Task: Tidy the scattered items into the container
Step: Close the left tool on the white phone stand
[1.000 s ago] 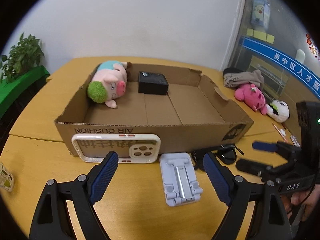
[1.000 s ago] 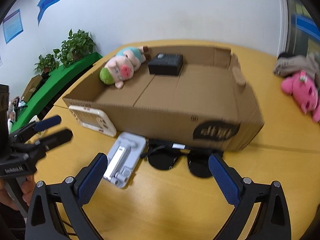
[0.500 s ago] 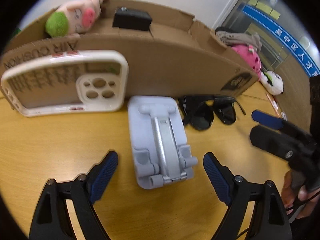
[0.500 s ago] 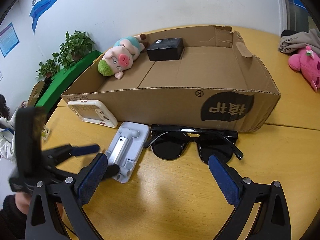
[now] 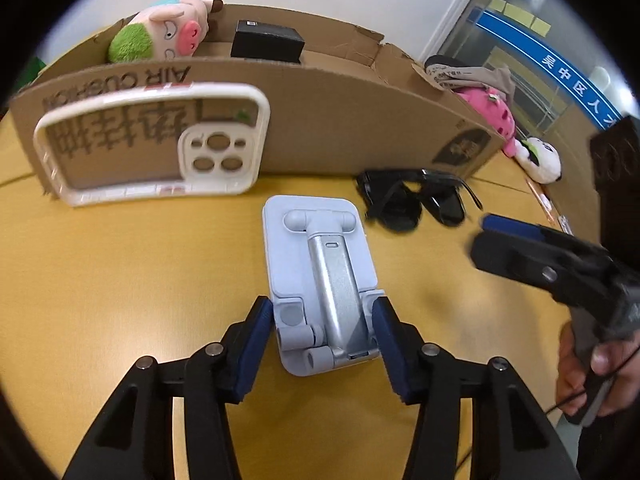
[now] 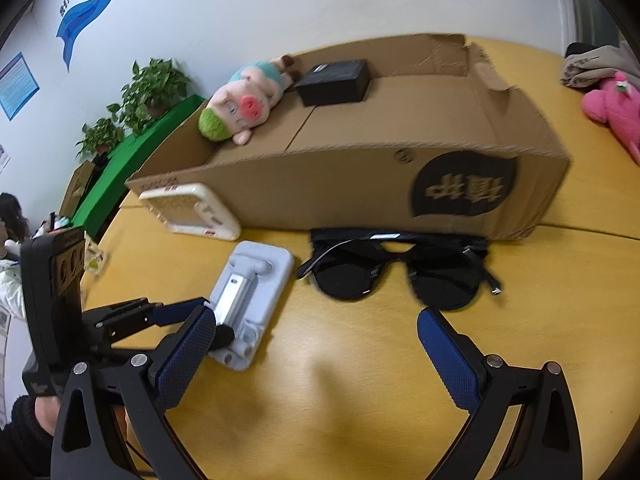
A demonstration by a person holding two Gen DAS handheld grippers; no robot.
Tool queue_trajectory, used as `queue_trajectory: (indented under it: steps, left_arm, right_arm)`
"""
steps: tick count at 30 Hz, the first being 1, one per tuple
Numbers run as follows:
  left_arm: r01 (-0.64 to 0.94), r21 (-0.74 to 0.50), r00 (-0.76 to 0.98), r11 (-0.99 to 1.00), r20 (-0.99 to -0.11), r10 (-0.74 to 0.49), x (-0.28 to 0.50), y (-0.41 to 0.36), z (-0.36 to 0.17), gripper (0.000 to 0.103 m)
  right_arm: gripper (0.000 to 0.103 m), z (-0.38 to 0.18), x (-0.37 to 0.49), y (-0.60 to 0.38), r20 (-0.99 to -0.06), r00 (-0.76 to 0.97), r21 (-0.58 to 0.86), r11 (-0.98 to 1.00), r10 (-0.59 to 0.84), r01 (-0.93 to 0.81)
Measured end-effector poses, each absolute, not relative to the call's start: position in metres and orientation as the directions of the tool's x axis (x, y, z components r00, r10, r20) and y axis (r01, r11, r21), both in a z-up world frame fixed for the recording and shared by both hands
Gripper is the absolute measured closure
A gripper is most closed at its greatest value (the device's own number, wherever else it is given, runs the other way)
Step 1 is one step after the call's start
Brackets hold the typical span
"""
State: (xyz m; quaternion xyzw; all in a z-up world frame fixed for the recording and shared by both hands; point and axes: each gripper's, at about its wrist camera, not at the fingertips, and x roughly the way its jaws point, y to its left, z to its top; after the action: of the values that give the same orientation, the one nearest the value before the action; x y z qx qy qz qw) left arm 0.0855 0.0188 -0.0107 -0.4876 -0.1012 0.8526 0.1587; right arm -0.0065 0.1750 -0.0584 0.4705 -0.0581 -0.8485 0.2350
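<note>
— What was the surface?
— A yellow wooden table (image 5: 120, 272).
— And what lay directly on it?
— A cardboard box (image 6: 360, 192), a white phone case (image 5: 152, 144) leaning against the box's front wall, a pale folding phone stand (image 5: 320, 276) lying flat, black sunglasses (image 6: 400, 272), and a pink plush toy (image 6: 612, 108) farther right.

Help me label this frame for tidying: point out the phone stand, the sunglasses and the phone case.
phone stand (image 5: 320, 256), left wrist view, on its silver centre arm.
sunglasses (image 6: 344, 280), right wrist view, on the left dark lens.
phone case (image 5: 218, 152), left wrist view, on its camera cutout panel.
</note>
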Motion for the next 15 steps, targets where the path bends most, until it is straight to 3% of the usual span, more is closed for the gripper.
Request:
queue_trajectory:
  steps: [8,10,12,13,15]
  left_arm:
    - [-0.168,-0.322,-0.488,-0.932,-0.794,0.363,0.1,0.019,-0.009,0.052]
    - [-0.171,-0.32,-0.488,-0.932,-0.794,0.362,0.1,0.019,-0.009,0.052]
    - [-0.173,-0.309,-0.493,-0.935,-0.795,0.354,0.101,0.02,-0.009,0.052]
    - [-0.169,-0.307,-0.496,-0.937,-0.795,0.35,0.102,0.02,-0.009,0.052]
    - [-0.171,-0.302,-0.501,-0.938,-0.793,0.347,0.103,0.021,-0.008,0.052]
  right_arm:
    - [0.007,-0.091,-0.009,0.114,-0.812,-0.313,0.35,-0.841,-0.492,0.413]
    - [0.008,-0.093,-0.006,0.098,-0.823,-0.346,0.277,-0.85,-0.451,0.448]
    - [0.018,-0.094,-0.002,0.084,-0.832,-0.358,0.224,-0.846,-0.424,0.484]
    - [0.034,-0.093,-0.001,0.08,-0.833,-0.366,0.206,-0.847,-0.414,0.49]
    - [0.039,-0.092,-0.001,0.079,-0.836,-0.374,0.197,-0.855,-0.402,0.48]
